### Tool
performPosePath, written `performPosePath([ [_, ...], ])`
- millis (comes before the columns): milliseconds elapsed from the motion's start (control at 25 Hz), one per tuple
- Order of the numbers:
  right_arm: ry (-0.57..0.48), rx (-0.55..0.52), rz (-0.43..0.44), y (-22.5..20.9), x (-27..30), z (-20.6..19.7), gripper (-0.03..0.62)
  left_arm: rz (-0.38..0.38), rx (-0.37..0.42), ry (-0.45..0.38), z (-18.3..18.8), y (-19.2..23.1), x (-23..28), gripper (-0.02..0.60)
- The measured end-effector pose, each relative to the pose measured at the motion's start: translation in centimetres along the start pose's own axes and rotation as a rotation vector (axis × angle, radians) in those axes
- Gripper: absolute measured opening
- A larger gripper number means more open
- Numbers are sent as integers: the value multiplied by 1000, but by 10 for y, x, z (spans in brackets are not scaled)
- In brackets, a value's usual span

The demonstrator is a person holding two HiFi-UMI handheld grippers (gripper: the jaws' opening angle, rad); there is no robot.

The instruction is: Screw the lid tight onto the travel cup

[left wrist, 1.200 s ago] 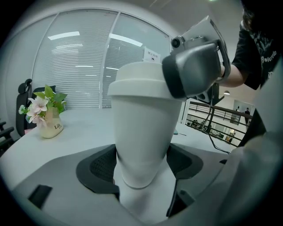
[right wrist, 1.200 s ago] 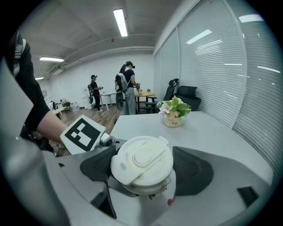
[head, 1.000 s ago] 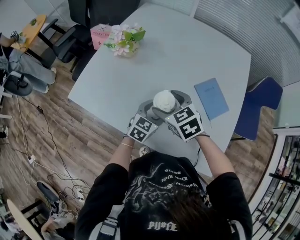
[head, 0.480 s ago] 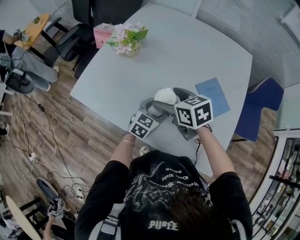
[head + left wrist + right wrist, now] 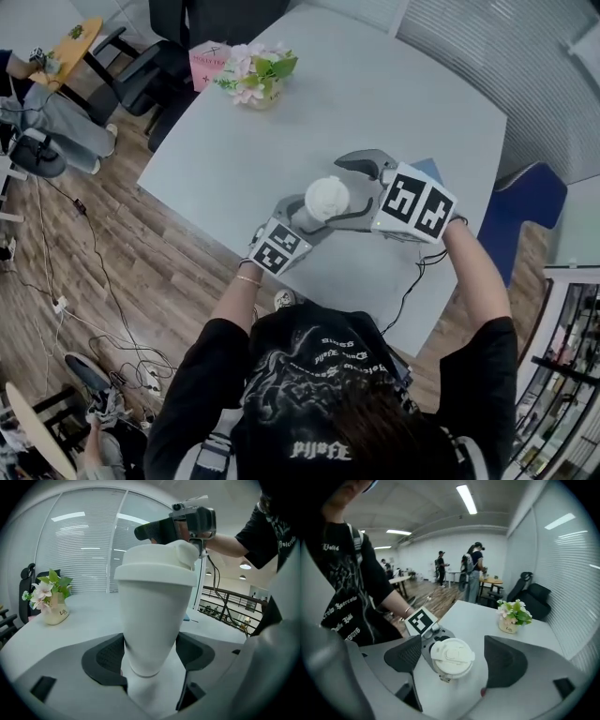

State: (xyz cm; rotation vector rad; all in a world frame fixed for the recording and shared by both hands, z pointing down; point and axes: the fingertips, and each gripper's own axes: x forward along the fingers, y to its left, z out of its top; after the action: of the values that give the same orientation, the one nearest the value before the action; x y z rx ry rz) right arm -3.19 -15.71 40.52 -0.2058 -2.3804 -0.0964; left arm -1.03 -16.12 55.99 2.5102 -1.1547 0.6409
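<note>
1. Pale grey table (image 5: 394,84) fills the space in front of me, with a pot of flowers (image 5: 253,80) at its far left corner and wooden floor beyond the left edge.
2. My left gripper (image 5: 149,654) is closed on the travel cup (image 5: 150,620). Both dark pads press the narrow lower part of its body and hold it upright just above the table, near the edge on my side.
3. The cup looks like smooth, hard white plastic that widens toward the top. I judge it stiff, light and rather slippery, so this low grip could let it spin when I twist; whether it is filled I cannot tell.
4. The lid (image 5: 451,657) sits level on the cup's mouth, with a raised flip cap on top.
5. My right gripper (image 5: 454,663) hangs over the lid from the right, holding nothing. Its jaws have just been closing a little but stand wide, the lid between them with a gap on both sides.
6. I would grip the lid's broad outer rim, across its width, and keep off the flip cap, which looks less sturdy.
</note>
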Motion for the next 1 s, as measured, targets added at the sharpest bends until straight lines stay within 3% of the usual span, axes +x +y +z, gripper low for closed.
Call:
performPosePath([
  [160,163,-258,131,4,1,-6,410,-21,6,16,-1,-2,0,368],
  [400,442,-699,255,6,15,-34,411,-47,25,47,-7,-1,5,362],
  [480,491,-823,294,7,23,-43,453,-58,46,56,-8,1,6,360],
  [840,586,-1184,458,9,41,-66,422,-93,64,80,-7,1,6,359],
  [1000,541,-1237,503,17,46,-66,419,-95,65,93,-7,-1,5,357],
])
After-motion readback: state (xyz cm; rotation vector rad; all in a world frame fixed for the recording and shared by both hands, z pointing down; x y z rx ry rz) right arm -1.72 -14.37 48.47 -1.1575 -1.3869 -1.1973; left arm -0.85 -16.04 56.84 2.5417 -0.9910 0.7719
